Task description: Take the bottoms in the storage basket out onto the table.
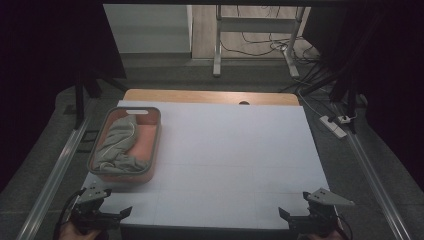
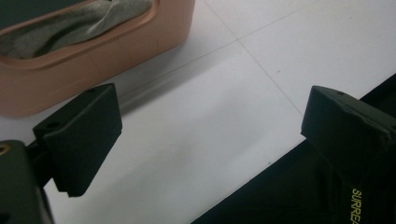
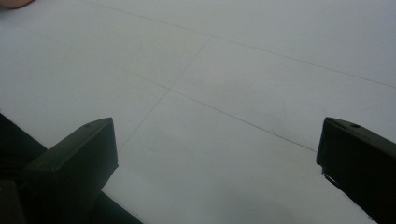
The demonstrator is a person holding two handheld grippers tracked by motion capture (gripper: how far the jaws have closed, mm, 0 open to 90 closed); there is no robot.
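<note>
1. Both tools sit parked at the near edge of the white paper-covered table (image 1: 235, 150), one at each corner, and nothing is gripped.
2. The left gripper (image 1: 122, 212) has its jaws spread wide with only bare table between them; in its own view (image 2: 210, 140) the gap is plainly empty.
3. The right gripper (image 1: 285, 214) matches it, jaws held far apart over the blank sheet (image 3: 217, 154), holding nothing.
4. The thing to watch is the crumpled grey-green cloth garment (image 1: 117, 145), heaped inside the shallow salmon-pink plastic basket with a grey rim (image 1: 156, 145). That basket stands on the left side of the table, just beyond the left gripper.
5. The cloth lies slumped toward the basket's left wall, with some pink floor bare on the right.
6. My read: with the jaws open and the left tool nearest the basket, a reach into it for the garment looks likely, and the wide clear sheet to the right leaves room to lay it out.
</note>
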